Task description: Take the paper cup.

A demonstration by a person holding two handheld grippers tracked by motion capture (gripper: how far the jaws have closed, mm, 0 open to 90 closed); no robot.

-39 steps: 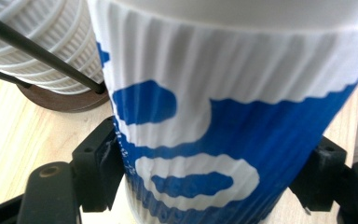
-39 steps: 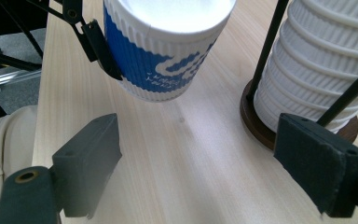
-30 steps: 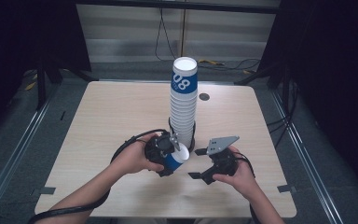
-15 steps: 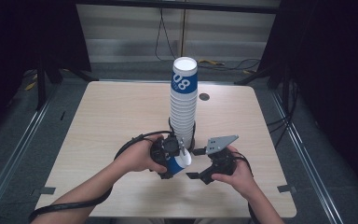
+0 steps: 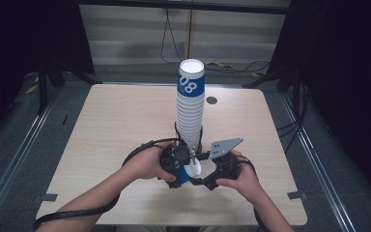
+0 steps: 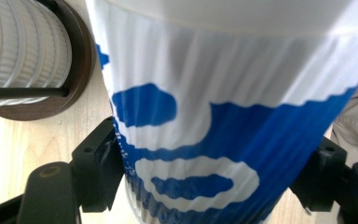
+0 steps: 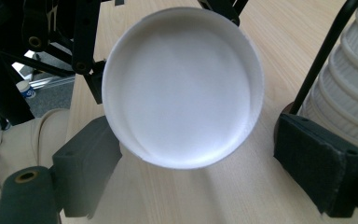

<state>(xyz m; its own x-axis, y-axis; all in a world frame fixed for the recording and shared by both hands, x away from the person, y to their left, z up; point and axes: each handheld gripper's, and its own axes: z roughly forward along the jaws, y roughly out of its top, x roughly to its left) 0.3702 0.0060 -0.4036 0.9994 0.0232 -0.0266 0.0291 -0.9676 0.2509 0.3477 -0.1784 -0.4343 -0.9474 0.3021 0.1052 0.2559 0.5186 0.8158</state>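
Cup (image 6: 214,140) lies sideways in your left claw (image 5: 182,163), clamped across its ribbed wall, just before the stack (image 5: 190,108) on the desk (image 5: 111,125). Your right claw (image 7: 198,172) gapes, empty, at its base; close there next, I judge.

We see a ribbed matt paper cup (image 6: 223,140) printed blue on white, its smooth white base (image 7: 182,86), pale wood-grain table (image 5: 116,121), matt black plastic jaws, glossy dark brown stand (image 6: 81,60).
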